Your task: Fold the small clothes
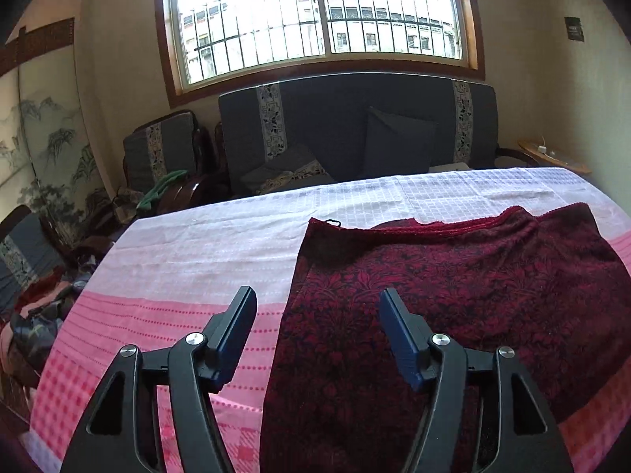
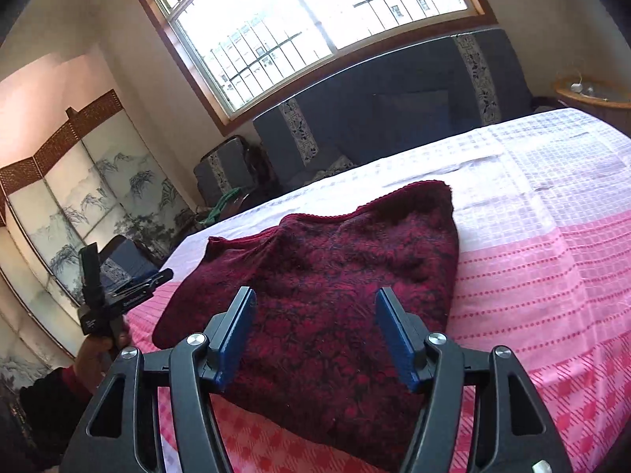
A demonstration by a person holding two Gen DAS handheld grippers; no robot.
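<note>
**Handling the dark red garment: grip points and orientation**

The garment (image 2: 315, 276) is a dark red knit piece with a black floral pattern. It lies flat on the pink-and-white cloth (image 1: 177, 260) that covers the work surface, on the side of the cloth away from the sofa (image 1: 335, 130).

Gripper state: the left gripper (image 1: 315, 335) has its jaws apart, with nothing between the pads; it hovers above the garment's left edge. The right gripper (image 2: 313, 335) also has its jaws apart and empty, above the garment's near half.

Expected handling: the fabric looks soft, limp and fairly thick, with a fuzzy surface that should not slip between the pads. It appears light. It will sag and drape when lifted, so a single grip point would likely bunch it.

Recommended hold: pinch at the corners or along the ribbed edge (image 1: 453, 226) that faces the sofa, one gripper per corner.

Orientation: the long axis appears to run from the near side of the cloth toward the sofa, the ribbed edge pointing at the sofa.
</note>
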